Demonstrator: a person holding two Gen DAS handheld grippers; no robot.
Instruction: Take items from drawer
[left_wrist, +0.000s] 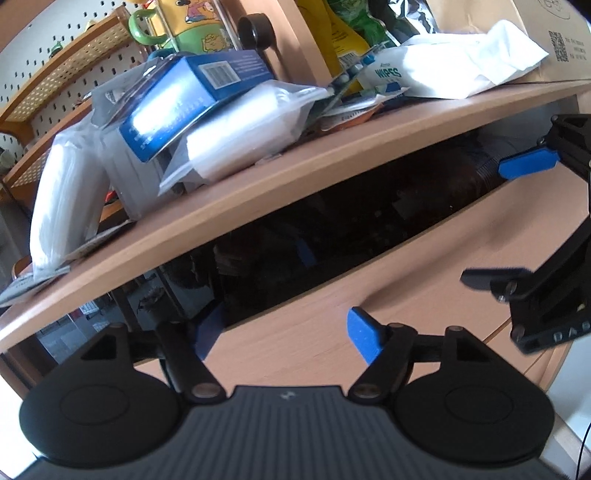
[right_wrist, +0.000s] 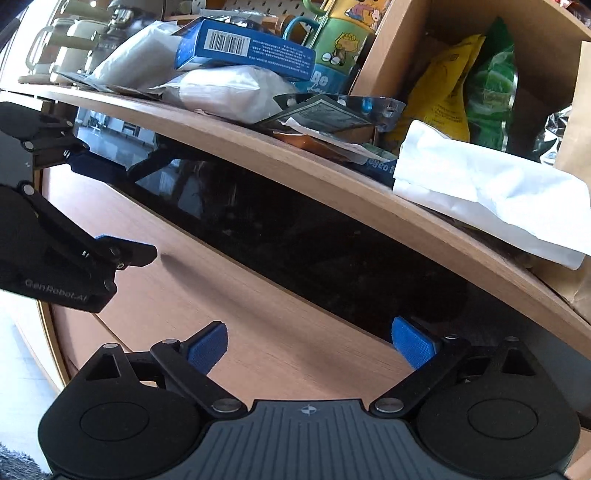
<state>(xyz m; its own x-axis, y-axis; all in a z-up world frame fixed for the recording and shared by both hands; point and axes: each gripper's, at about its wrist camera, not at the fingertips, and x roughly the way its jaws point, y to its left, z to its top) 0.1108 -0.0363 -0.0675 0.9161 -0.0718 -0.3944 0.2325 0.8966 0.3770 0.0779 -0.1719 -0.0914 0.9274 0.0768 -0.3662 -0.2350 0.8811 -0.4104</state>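
Note:
A wooden drawer (left_wrist: 325, 332) stands a little way out under the desk top (left_wrist: 258, 192), with a dark gap above its front panel. Its contents are too dark to make out. My left gripper (left_wrist: 284, 332) is open and empty at the drawer's top edge, its left finger in the gap. My right gripper (right_wrist: 310, 347) is open and empty at the same edge, further right. It also shows in the left wrist view (left_wrist: 517, 221), with one blue pad over the gap. The left gripper also shows in the right wrist view (right_wrist: 107, 206).
The desk top carries a blue box (left_wrist: 192, 96), white plastic packets (left_wrist: 236, 136), a wipes pack (left_wrist: 384, 74) and a white paper bag (right_wrist: 491, 195). Snack bags (right_wrist: 480, 81), a cartoon mug (right_wrist: 340, 40) and a brown carton (left_wrist: 517, 37) stand behind.

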